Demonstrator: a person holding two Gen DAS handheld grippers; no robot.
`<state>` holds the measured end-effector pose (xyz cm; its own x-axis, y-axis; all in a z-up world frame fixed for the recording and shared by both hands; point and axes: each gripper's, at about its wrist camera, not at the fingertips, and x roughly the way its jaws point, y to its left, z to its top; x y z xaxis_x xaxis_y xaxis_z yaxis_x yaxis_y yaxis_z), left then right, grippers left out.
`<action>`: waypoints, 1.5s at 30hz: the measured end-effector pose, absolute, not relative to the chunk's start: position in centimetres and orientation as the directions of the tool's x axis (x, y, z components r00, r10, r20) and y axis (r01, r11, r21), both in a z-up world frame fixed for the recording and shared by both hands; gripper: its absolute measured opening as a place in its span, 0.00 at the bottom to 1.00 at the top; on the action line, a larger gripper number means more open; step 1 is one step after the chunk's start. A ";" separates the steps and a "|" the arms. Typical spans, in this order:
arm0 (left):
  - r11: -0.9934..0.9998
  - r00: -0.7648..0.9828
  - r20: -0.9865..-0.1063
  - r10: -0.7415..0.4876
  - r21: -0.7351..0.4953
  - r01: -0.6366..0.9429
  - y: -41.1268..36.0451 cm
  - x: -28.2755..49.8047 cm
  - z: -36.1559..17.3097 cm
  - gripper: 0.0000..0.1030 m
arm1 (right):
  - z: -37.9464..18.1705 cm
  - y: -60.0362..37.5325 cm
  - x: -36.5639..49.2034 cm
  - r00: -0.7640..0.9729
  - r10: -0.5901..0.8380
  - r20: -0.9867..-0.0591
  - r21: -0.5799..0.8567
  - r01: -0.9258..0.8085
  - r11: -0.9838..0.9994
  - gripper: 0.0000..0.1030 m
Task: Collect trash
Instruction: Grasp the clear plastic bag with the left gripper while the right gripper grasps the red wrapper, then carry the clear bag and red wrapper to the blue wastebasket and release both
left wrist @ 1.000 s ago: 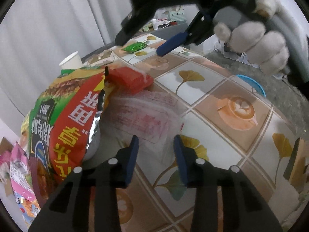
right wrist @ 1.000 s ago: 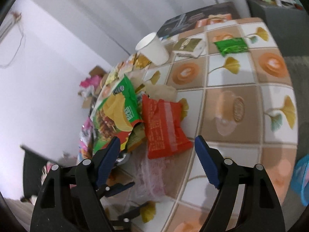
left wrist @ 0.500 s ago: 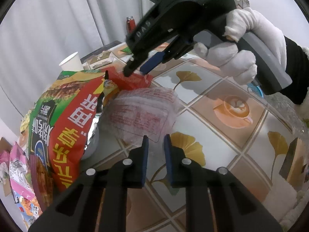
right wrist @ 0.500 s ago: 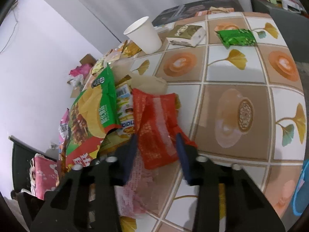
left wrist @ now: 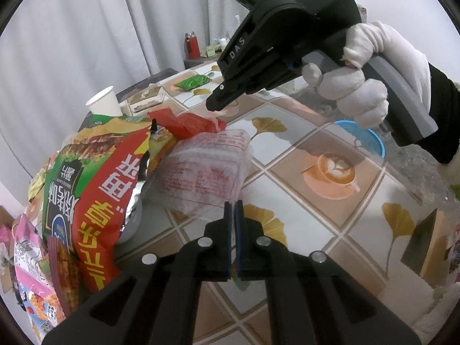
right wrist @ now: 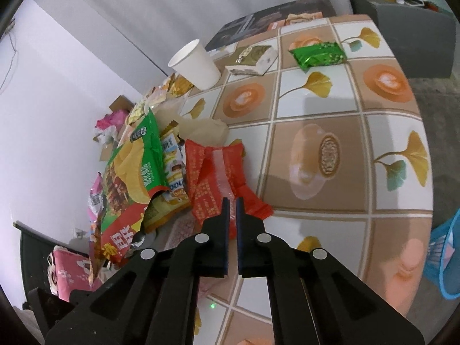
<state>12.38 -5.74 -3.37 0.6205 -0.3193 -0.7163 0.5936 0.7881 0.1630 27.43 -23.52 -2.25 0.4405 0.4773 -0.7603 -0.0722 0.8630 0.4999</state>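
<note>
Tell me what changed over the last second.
Both grippers closed: the left gripper on the clear printed wrapper, the right gripper on the red wrapper, after coming down to it. The chip bag, paper cup and green packet stayed put.

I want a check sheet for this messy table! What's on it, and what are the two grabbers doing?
Surface: tiled-pattern table, leaf and coffee prints.
Job's things: red wrapper, clear bag, chip bag, green packet, paper cup.
Clutter: small box; more wrappers piled at the table's left side.
Grippers: left gripper shut on the clear bag's edge; right gripper shut on the red wrapper's end, held by a gloved hand.
Cables: nothing seen.
Surroundings: blue basket on the floor, curtain, red bottle.
</note>
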 end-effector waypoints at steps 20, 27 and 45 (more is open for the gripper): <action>0.749 0.568 -0.714 -0.408 0.094 0.656 -7.3 10.6 -3.0 0.01 | -3.0 -20.0 27.3 0.403 0.341 -0.849 0.282 -0.198 0.939 0.37; 0.735 0.575 -0.693 -0.435 0.096 0.671 -7.6 9.9 -2.5 0.01 | -2.8 -22.9 25.1 0.435 0.320 -0.842 0.319 -0.079 0.945 0.19; 0.716 0.626 -0.603 -0.495 0.126 0.687 -8.3 6.5 1.5 0.01 | 1.6 -29.4 16.1 0.602 0.315 -0.733 0.450 0.082 0.890 0.03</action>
<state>6.55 -8.25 1.47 0.6262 -0.4946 -0.6027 0.6869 0.7157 0.1264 16.13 -29.43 1.58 0.6022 0.3154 -0.7334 0.0816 0.8895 0.4496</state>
